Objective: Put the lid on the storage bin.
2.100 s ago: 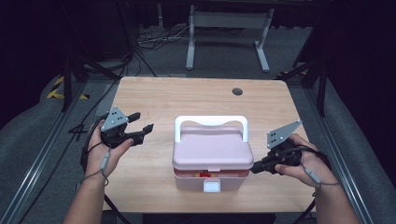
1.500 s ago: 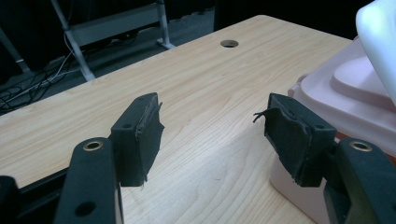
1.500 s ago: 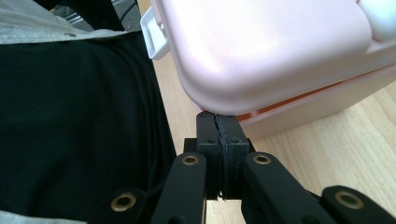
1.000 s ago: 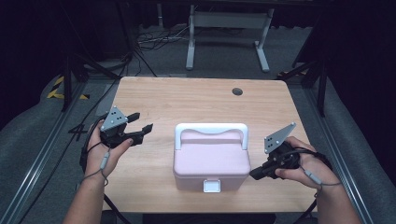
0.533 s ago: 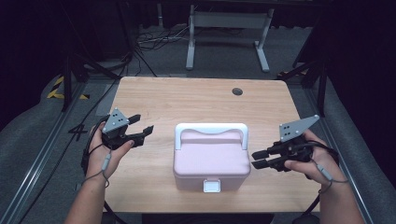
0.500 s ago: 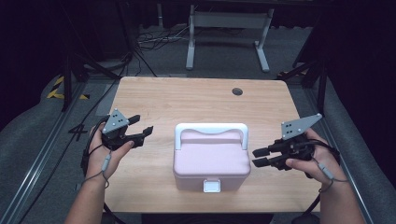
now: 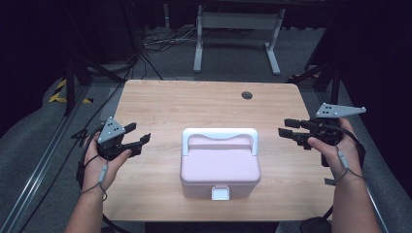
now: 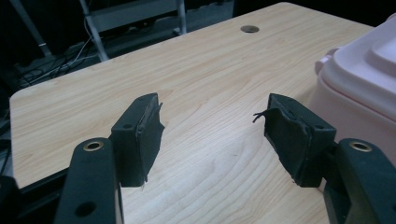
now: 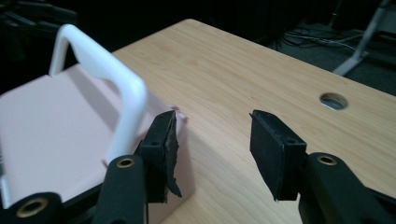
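Note:
A pink box [image 7: 219, 165] with a white handle [image 7: 218, 133] sits shut near the front middle of the wooden table [image 7: 194, 104]. Left of it, my left gripper [image 7: 138, 133] hovers open, its jaws pointing toward the box with nothing between them. In the left gripper view the gripper [image 8: 212, 128] faces bare wood, with the box [image 8: 364, 79] at the right edge. My right gripper [image 7: 284, 127] is off the box's right side, apart from it; its jaws have just been opening and hold nothing. The right gripper view has that gripper [image 9: 212, 142] beside the box [image 9: 51, 135] and handle [image 9: 109, 65].
A round cable hole [image 7: 247, 95] lies in the table's far right part. Metal frame legs [image 7: 235, 29] and cables stand on the dark floor beyond the table. The table's right edge is close under my right hand.
My right gripper has left the box's right front corner, moved right and slightly up, and gone from shut to open. The left gripper and the box have stayed in place.

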`<state>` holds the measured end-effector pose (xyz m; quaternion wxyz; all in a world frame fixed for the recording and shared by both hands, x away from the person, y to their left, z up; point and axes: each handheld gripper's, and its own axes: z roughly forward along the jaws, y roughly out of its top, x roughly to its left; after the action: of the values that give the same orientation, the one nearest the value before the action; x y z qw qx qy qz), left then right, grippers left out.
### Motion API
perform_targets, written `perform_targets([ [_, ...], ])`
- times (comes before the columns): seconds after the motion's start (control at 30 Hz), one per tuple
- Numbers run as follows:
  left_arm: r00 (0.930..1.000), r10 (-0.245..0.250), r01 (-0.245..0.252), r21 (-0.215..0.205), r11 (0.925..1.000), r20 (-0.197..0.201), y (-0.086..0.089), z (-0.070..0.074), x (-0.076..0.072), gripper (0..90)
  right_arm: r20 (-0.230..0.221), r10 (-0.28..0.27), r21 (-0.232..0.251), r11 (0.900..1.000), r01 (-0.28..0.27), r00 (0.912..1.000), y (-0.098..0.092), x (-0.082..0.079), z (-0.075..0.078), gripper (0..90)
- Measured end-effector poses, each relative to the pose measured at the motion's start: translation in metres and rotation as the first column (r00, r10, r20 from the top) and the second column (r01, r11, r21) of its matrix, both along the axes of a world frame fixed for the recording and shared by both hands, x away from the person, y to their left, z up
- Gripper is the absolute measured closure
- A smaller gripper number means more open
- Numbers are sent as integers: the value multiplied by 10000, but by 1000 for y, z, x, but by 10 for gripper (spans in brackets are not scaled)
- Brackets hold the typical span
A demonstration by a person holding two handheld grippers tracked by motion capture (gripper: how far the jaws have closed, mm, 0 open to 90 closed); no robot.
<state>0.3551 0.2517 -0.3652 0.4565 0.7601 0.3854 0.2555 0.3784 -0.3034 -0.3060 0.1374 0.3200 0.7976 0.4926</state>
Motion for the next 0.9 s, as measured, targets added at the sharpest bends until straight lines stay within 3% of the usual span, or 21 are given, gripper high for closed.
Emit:
perform_targets([
  [0.17, 10000, 58, -57, 165, 9998, -68, 1, -3, 3, 369, -90, -578, -262, 9980, 575, 9983, -9, 7, -8, 501],
  [0.3, 9998, 60, -55, 245, 9997, -204, 3, -8, 10, 366, -357, -1313, -666, 9894, 1287, 9907, -21, 15, -20, 480],
  [0.5, 9992, 60, -49, 295, 9996, -383, 3, -16, 19, 366, -439, -2127, -1210, 9710, 2061, 9761, -36, 27, -40, 431],
  [0.6, 9990, 90, -77, 305, 9995, -448, 4, -19, 21, 366, -522, -2530, -1666, 9560, 2414, 9660, -42, 34, -51, 426],
  [0.8, 9982, 262, -247, 272, 9993, -535, 9, -27, 25, 367, -1202, -2785, -2075, 9457, 2502, 9529, -50, 44, -70, 414],
  [0.9, 9972, 307, -286, 311, 9991, -687, 9, -32, 27, 366, -1267, -2819, -2120, 9443, 2517, 9510, -51, 47, -75, 414],
])
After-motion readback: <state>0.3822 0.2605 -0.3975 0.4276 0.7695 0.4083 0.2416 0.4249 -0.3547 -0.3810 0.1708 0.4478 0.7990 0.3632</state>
